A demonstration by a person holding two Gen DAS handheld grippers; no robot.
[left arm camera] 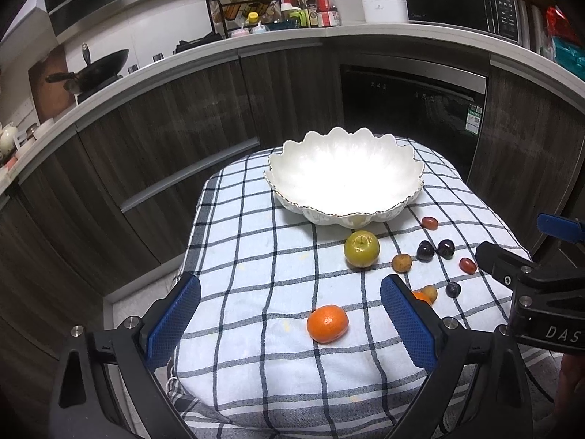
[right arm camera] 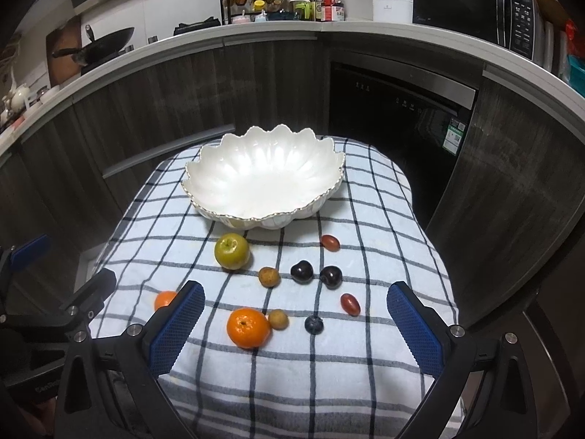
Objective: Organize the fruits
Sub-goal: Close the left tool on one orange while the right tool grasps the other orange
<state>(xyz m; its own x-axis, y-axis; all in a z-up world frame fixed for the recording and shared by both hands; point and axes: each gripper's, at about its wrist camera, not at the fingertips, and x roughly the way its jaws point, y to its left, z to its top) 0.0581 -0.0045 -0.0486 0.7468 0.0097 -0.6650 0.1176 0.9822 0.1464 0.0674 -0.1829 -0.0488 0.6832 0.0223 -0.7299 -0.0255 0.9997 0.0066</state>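
An empty white scalloped bowl [left arm camera: 310, 157] [right arm camera: 219, 157] stands at the far end of the checked cloth [right arm camera: 329, 366]. In front of it lie a green apple [right arm camera: 231, 251] [left arm camera: 361, 248], two oranges [right arm camera: 248, 327] [left arm camera: 327, 323], dark plums [right arm camera: 302, 271], small brown fruits [right arm camera: 269, 277], red oval fruits [right arm camera: 350, 303] and a blue berry [right arm camera: 313, 325]. My left gripper [left arm camera: 290, 311] is open, the near orange lying between its fingers' line. Open as well, my right gripper [right arm camera: 295, 316] hovers over the fruit cluster, holding nothing.
The small table [left arm camera: 256, 384] stands in a kitchen corner. Dark cabinets [left arm camera: 164, 139] and a built-in appliance [left arm camera: 409, 106] lie behind it. The counter carries a wok [left arm camera: 98, 69], a bottle rack [left arm camera: 243, 3] and a microwave [left arm camera: 460, 0]. The cloth drops off on every side.
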